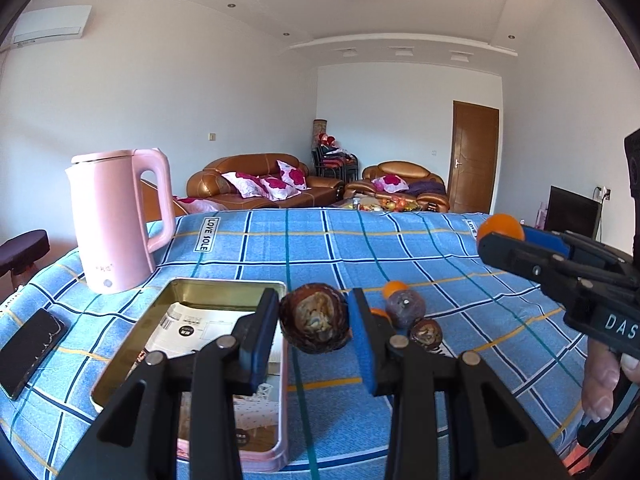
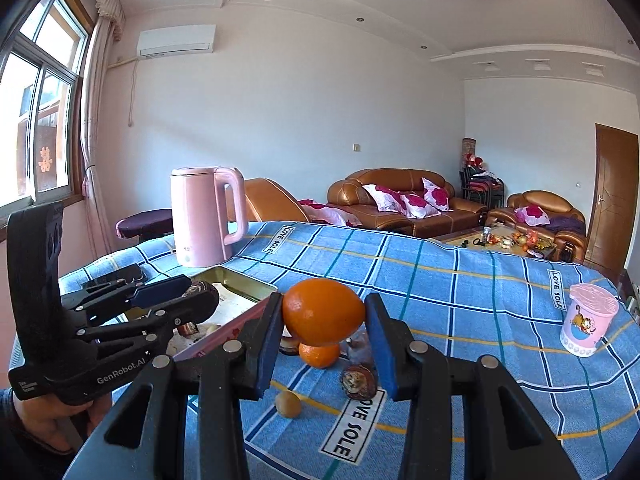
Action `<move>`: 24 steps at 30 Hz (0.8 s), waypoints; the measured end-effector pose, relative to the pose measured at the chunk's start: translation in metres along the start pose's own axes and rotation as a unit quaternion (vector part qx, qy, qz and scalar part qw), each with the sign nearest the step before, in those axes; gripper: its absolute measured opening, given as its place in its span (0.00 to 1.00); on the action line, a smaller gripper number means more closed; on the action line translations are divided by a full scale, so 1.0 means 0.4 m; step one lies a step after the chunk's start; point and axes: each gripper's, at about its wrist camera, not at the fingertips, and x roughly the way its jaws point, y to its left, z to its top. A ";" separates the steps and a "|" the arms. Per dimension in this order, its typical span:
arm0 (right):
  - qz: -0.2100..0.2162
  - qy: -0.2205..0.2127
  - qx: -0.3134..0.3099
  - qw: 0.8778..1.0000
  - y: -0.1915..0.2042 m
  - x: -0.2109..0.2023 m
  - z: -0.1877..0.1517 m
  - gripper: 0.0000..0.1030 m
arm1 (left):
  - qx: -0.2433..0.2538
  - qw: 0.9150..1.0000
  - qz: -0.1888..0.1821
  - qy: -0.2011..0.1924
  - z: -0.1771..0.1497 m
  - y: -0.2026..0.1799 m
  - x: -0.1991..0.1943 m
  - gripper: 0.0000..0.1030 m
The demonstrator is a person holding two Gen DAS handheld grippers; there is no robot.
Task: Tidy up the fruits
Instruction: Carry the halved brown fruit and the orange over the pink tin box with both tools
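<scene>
The left gripper (image 1: 314, 336) was clamped on a dark brown fruit (image 1: 314, 318), and the right gripper (image 2: 324, 336) was clamped on an orange (image 2: 323, 312), both held above the blue checked cloth (image 2: 460, 280). The open tin (image 1: 224, 292) sat at ten o'clock from the brown fruit and seemed to hold papers only, so sorting looked barely begun. Left on the cloth: one orange (image 2: 319, 354), one purple fruit (image 1: 405, 307), one brown fruit (image 2: 359, 380), one small tan fruit (image 2: 288, 403)

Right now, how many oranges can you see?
2: one orange gripped in the right gripper's fingers, a smaller orange on the tablecloth just beyond. Others may hide behind the fruit pile.
</scene>
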 end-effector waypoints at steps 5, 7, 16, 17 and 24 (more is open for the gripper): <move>0.017 0.003 -0.017 1.000 0.050 0.029 0.023 0.42 | -0.008 1.000 0.016 0.006 0.005 0.043 0.000 0.36; 0.025 0.005 -0.022 0.999 0.068 0.045 0.029 0.42 | -0.011 1.000 0.026 0.009 0.006 0.061 0.003 0.36; 0.056 0.019 -0.045 0.997 0.147 0.114 0.052 0.42 | -0.023 0.998 0.054 0.020 0.009 0.144 0.017 0.36; 0.058 0.021 -0.046 0.997 0.154 0.120 0.053 0.42 | -0.023 0.998 0.058 0.021 0.008 0.152 0.018 0.36; 0.073 0.037 -0.059 0.995 0.197 0.174 0.050 0.42 | -0.023 0.996 0.077 0.039 0.003 0.201 0.041 0.36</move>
